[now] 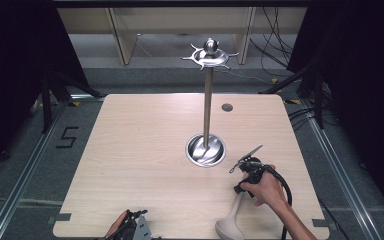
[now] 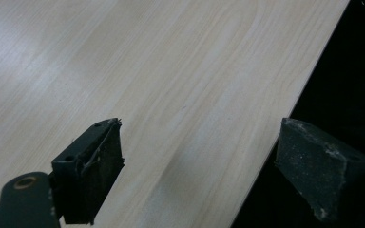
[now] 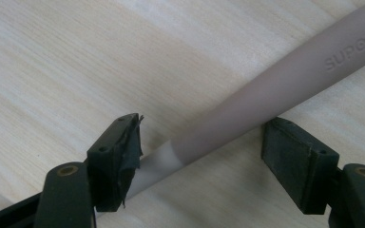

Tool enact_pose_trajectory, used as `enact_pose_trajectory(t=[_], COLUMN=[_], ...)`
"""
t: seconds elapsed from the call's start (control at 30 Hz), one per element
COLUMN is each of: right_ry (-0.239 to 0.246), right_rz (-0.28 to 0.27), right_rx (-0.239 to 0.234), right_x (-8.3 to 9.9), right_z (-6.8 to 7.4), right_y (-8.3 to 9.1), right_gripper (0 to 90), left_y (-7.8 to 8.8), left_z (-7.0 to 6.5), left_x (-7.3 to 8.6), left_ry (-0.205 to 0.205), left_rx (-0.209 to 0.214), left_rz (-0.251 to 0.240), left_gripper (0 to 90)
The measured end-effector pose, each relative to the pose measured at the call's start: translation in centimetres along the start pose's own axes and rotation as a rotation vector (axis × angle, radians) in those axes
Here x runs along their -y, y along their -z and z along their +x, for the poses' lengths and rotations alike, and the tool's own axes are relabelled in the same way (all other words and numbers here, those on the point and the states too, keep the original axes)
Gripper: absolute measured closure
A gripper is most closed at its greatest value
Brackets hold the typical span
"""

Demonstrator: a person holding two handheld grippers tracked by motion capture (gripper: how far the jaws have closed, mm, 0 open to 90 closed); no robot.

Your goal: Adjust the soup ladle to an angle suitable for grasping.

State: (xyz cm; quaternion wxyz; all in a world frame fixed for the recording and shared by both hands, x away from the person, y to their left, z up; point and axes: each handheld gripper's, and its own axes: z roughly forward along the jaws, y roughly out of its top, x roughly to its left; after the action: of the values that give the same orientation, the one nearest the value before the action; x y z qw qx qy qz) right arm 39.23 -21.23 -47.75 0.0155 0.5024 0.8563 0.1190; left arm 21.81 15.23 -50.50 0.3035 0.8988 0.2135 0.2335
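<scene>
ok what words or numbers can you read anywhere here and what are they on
"SUPOR": raised on the grey ladle handle, between the open jaws of the right gripper.
"5": black mark on the floor left of the table.
Nothing else readable.

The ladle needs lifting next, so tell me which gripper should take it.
Right. The right gripper is open with its jaws already either side of the ladle handle. The left gripper is open over the table edge, away from it.
</scene>
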Motion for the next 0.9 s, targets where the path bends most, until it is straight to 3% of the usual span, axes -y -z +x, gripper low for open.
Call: enact_pose_trajectory(t=[0.03, 0.07, 0.17, 0.23, 0.37, 0.4, 0.53, 0.57, 0.67, 0.9], right_ry=[0.022, 0.006, 0.025, 0.031, 0.037, 0.057, 0.056, 0.039, 0.059, 0.070], right_rz=[-0.003, 0.014, 0.010, 0.017, 0.014, 0.008, 0.007, -0.014, -0.023, -0.019], right_rx=[-0.038, -0.048, -0.040, -0.031, -0.087, -0.086, -0.101, -0.116, -0.158, -0.176], right_x=[-0.2, -0.3, -0.6, -0.7, -0.9, -1.0, -1.1, -1.2, -1.1, -1.3], right_z=[-0.1, 0.0, 0.0, 0.2, 1.0, 1.0, 1.3, 1.3, 1.7, 2.3], right_y=[0.1, 0.1, 0.0, 0.1, 0.0, -0.1, -0.1, -0.3, -0.4, -0.5], right_gripper=[34.6, 35.9, 37.7, 39.3, 47.3, 47.9, 51.6, 55.4, 58.6, 61.6], left_y=[0.0, 0.1, 0.0, 0.1, 0.1, 0.0, 0.1, 0.1, 0.1, 0.2], left_z=[0.1, 0.1, 0.2, 0.2, 0.2, 0.1, 0.1, 0.1, 0.2, 0.1], left_x=[0.0, 0.0, 0.1, 0.1, 0.0, 0.0, 0.0, 0.0, 0.0, 0.0], left_ry=[-0.001, 0.005, 0.008, 0.002, -0.001, -0.004, 0.001, 0.002, -0.001, -0.005], left_rx=[-0.002, -0.004, -0.030, -0.019, 0.004, -0.008, 0.000, -0.002, 0.005, -0.003], left_rz=[-0.001, -0.003, -0.008, -0.004, 0.001, 0.003, -0.002, -0.003, -0.001, 0.002], left_gripper=[14.9, 14.8, 14.9, 14.9, 14.9, 14.9, 14.9, 14.9, 14.8, 14.9])
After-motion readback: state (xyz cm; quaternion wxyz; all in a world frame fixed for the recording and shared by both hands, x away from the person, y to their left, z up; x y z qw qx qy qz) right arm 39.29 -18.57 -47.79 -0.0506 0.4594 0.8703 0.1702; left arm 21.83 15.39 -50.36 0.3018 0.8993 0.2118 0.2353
